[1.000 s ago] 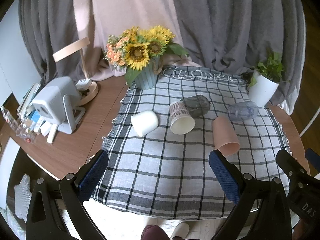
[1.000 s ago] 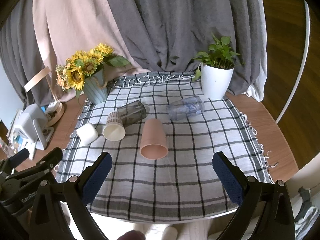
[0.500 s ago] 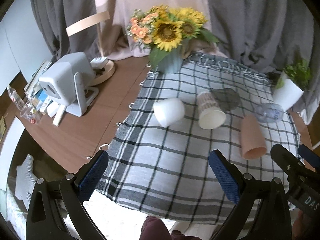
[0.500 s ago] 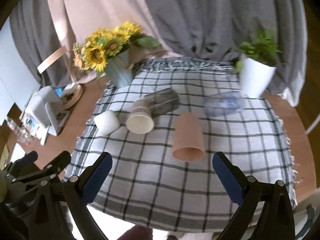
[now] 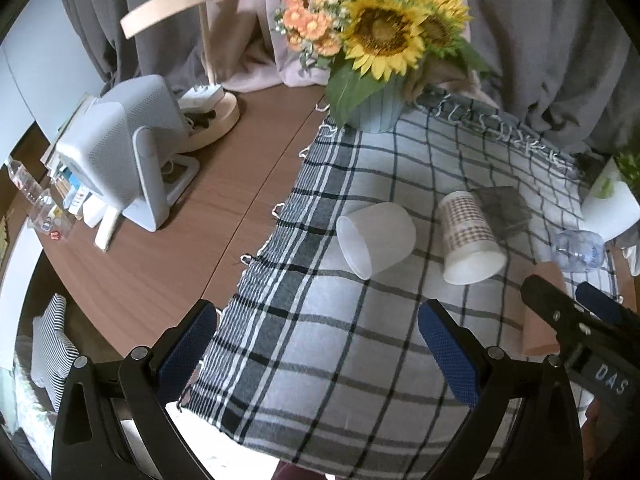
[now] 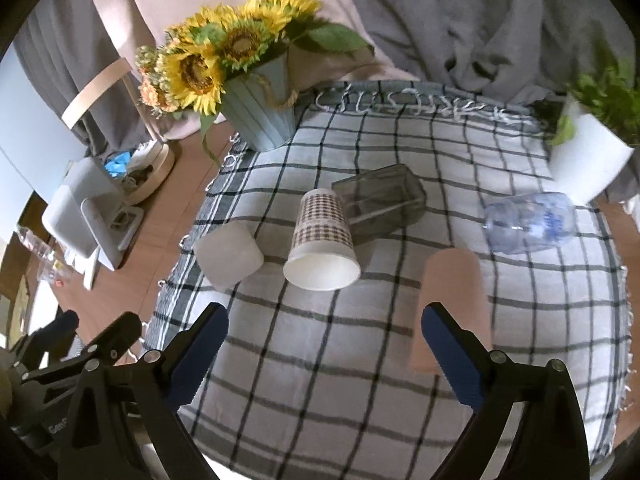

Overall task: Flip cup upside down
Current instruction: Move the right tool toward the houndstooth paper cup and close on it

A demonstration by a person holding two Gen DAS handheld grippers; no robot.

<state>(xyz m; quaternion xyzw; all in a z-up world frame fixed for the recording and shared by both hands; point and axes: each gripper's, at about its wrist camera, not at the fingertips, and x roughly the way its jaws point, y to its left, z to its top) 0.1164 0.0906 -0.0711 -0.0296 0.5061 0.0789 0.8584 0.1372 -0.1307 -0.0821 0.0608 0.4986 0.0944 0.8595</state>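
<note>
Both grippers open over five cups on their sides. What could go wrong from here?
The patterned paper cup lies against the dark smoky glass tumbler; grabbing one may roll the other. The right gripper has one finger over the pink plastic cup and could nudge it. The loose checked cloth may bunch underneath.

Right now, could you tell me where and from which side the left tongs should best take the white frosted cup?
Probably across the middle of the white frosted cup, from above. It lies on its side on the checked cloth, mouth toward the near left, so its round wall faces up. The left tongs are open and empty, with room on both flanks.
</note>
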